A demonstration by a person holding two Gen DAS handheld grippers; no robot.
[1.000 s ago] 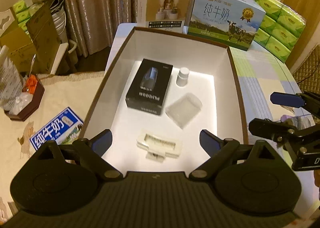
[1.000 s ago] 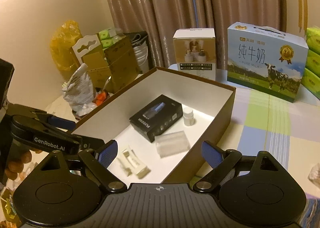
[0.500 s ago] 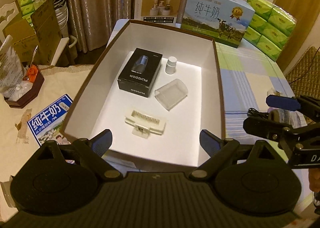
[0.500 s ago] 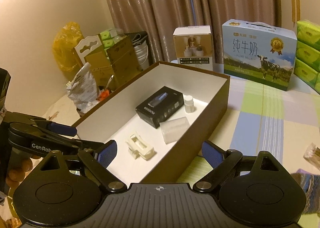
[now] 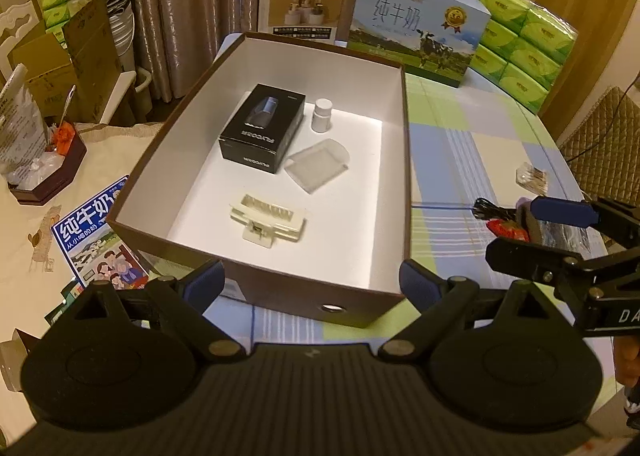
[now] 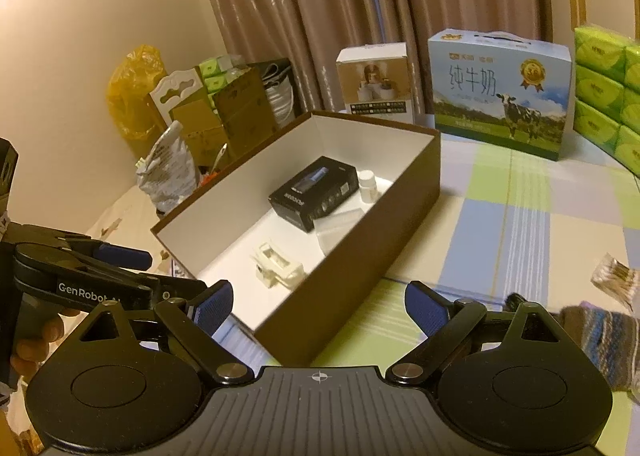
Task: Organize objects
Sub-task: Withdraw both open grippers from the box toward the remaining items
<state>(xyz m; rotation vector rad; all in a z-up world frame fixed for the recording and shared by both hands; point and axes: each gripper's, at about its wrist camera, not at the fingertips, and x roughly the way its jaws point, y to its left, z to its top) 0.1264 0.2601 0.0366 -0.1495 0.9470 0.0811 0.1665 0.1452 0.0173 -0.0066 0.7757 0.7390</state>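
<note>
The brown box [image 5: 256, 288] is open on top, so entry from above is free. Inside, the black carton [image 5: 262, 127], white bottle [image 5: 322, 115] and clear lid [image 5: 318, 164] crowd the far half; the cream clip [image 5: 270, 217] lies nearer the front wall. Bare floor stays along the box's right wall & front left corner. Right of the box the checked cloth [image 5: 460, 159] is clear up to the small items [image 5: 508, 221]. Behind the box, milk carton [image 5: 416, 39] & white carton [image 5: 302, 3] block.

You face brown curtains [image 6: 360, 15] hanging full height behind the checked tablecloth [image 6: 520, 223]. Left of the curtains, a bare cream wall [image 6: 80, 15]. Right of them, a quilted chair back [image 5: 600, 135]. Warm, dim indoor light.
</note>
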